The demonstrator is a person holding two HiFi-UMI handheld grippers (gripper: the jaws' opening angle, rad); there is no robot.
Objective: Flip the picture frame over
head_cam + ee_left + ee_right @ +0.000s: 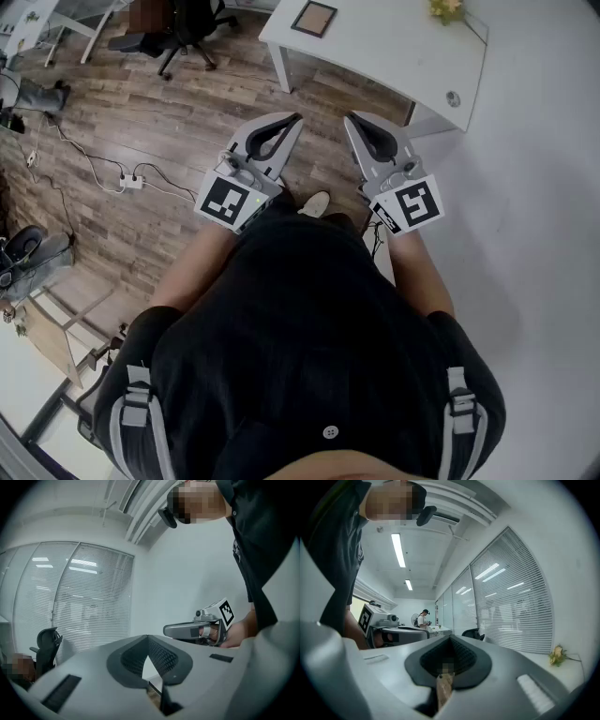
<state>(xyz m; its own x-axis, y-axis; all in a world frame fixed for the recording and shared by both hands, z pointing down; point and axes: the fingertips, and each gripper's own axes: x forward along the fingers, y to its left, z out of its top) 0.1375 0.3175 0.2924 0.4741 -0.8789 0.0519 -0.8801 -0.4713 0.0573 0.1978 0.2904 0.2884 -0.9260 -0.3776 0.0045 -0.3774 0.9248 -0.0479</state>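
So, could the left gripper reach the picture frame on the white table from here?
Probably not yet: the left gripper hangs over the wooden floor, short of the white table where the picture frame lies. Nothing stands between them, so a step forward should do.

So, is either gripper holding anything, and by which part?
Nothing: left gripper and right gripper are shut and empty; the picture frame lies on the table.

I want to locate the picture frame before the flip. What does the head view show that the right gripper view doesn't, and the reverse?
Head view only: the picture frame lying on the white table, and a power strip on the floor. Right gripper view only: window blinds and ceiling lights. Both: the left tool and the yellow flowers.
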